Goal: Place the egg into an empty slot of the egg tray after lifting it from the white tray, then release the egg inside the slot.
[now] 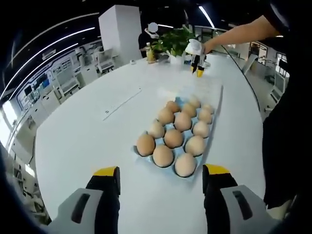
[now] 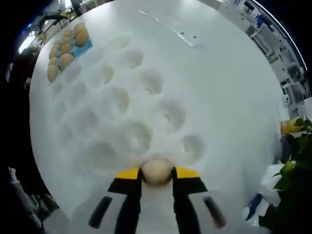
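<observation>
carefully: right gripper point(image 2: 156, 174) clamps the egg point(image 2: 156, 170) over the white tray point(image 2: 146, 83); squeezing could crack it, left gripper point(image 1: 161, 176) gapes idle

Two-jaw left gripper point(image 1: 161, 181) — grey bodies with dark slots, black fingers, yellow tips. Same build on the right gripper point(image 2: 156, 173): yellow-capped black jaws over pale grey housing with dark oblong slots. Seen from afar, white-bodied with yellow tips. Dark short sleeve point(image 1: 279, 14) — dark clothing below.
</observation>
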`<action>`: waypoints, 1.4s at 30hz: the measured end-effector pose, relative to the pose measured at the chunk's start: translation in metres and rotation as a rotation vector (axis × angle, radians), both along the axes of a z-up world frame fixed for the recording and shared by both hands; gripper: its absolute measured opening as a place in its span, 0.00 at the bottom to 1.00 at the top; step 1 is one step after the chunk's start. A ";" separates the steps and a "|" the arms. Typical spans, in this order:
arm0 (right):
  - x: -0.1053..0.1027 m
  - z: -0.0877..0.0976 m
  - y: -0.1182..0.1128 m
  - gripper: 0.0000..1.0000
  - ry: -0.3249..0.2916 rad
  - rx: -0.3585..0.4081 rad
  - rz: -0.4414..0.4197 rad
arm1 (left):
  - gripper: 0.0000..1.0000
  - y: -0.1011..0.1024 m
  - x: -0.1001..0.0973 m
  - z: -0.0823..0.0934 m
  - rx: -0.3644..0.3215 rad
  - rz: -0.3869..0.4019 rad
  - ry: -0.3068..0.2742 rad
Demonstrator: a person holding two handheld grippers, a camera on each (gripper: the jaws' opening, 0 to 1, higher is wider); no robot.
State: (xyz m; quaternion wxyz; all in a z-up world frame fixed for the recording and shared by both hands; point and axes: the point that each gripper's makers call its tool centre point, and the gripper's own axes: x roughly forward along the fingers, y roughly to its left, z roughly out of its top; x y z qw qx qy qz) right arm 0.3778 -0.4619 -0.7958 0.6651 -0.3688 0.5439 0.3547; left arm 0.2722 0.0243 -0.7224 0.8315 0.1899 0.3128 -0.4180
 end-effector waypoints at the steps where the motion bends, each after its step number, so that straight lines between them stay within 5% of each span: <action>1: 0.000 0.002 0.000 0.24 -0.014 0.002 0.001 | 0.69 0.000 0.000 0.000 -0.001 -0.002 -0.001; 14: -0.010 0.039 0.009 0.23 -0.097 0.098 -0.032 | 0.70 0.012 0.001 -0.001 0.000 0.015 -0.009; 28: -0.018 0.047 0.025 0.23 -0.091 0.110 0.014 | 0.71 0.007 -0.001 -0.005 -0.002 -0.008 -0.009; 42: -0.019 0.049 0.082 0.23 -0.087 0.189 0.100 | 0.70 0.009 -0.001 0.001 -0.009 -0.007 -0.029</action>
